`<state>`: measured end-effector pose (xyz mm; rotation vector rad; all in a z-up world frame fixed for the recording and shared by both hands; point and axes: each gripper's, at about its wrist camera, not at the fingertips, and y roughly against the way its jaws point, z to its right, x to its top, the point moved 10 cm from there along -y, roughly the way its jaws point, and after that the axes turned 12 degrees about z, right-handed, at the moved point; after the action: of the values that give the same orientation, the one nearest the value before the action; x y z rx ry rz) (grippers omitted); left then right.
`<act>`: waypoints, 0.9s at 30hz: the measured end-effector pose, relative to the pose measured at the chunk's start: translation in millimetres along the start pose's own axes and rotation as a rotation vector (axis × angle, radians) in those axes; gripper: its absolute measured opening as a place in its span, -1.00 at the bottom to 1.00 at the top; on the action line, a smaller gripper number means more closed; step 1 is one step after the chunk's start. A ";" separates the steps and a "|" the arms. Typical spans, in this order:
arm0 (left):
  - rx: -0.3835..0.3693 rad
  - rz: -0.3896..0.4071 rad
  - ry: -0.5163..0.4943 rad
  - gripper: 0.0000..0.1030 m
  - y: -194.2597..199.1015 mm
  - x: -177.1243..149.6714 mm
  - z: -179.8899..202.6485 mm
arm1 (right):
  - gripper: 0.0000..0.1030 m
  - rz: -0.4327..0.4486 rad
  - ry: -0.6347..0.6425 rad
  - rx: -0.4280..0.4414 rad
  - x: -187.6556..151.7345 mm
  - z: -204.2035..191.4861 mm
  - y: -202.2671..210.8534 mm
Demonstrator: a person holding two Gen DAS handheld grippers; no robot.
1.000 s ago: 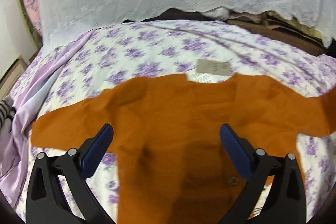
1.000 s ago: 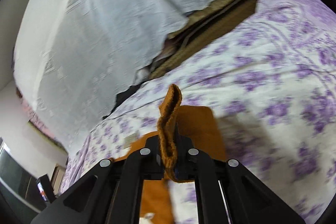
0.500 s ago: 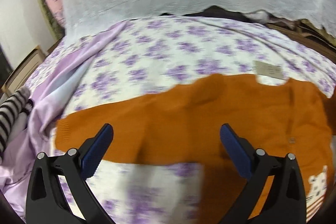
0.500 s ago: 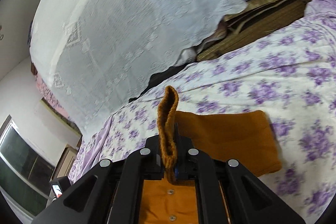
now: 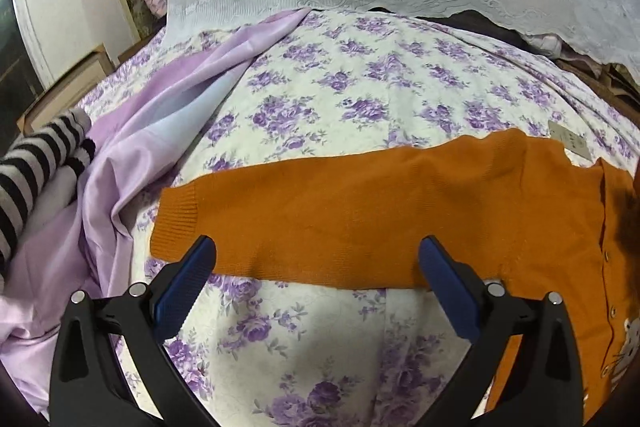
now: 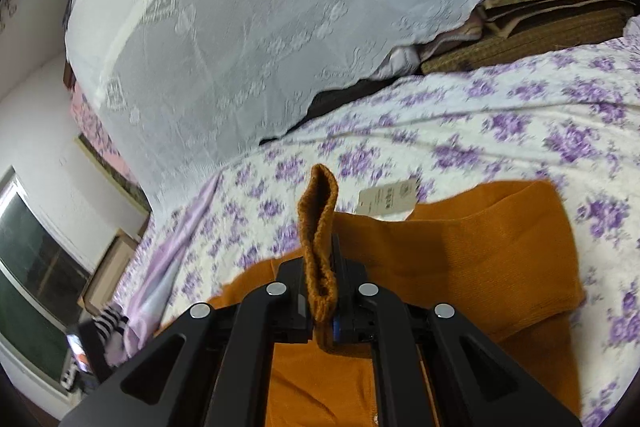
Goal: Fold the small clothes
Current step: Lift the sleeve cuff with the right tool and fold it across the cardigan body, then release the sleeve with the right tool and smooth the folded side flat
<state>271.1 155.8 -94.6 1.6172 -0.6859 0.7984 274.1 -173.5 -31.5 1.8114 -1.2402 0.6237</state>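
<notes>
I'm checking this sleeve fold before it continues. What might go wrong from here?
The right gripper pinches only the sleeve cuff of the orange cardigan, so the knit may slip out. The paper tag could get trapped under the fold. The open left gripper might snag the purple sheet.

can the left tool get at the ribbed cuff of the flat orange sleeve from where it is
Probably yes: the left tool is open just short of the sleeve, the cuff lies flat on the bedspread near its left finger, uncovered.
</notes>
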 end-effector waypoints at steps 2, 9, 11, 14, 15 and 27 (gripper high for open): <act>0.001 0.008 -0.019 0.92 1.9 -0.8 5.2 | -0.87 -0.024 0.009 -0.002 -12.3 -2.9 -8.0; -0.008 -0.025 -0.058 0.92 -3.3 -9.9 17.8 | -0.78 -0.152 0.123 -0.079 -68.2 -2.4 -47.3; -0.007 -0.028 -0.061 0.92 -5.0 -11.3 18.3 | -0.47 -0.225 0.139 -0.092 -90.1 4.4 -59.6; -0.005 -0.035 -0.061 0.92 -7.5 -13.4 17.8 | -0.44 -0.255 0.147 -0.089 -101.7 8.5 -63.9; -0.005 -0.038 -0.060 0.92 -8.3 -13.9 17.8 | -0.42 -0.254 0.147 -0.082 -100.3 6.6 -61.6; -0.013 0.026 -0.093 0.92 11.7 -8.2 39.0 | -0.39 -0.059 0.243 -0.067 -16.4 33.3 29.5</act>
<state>262.3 115.5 -98.9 1.6440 -0.7782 0.7394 238.8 -198.3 -51.3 1.6559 -1.0292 0.7368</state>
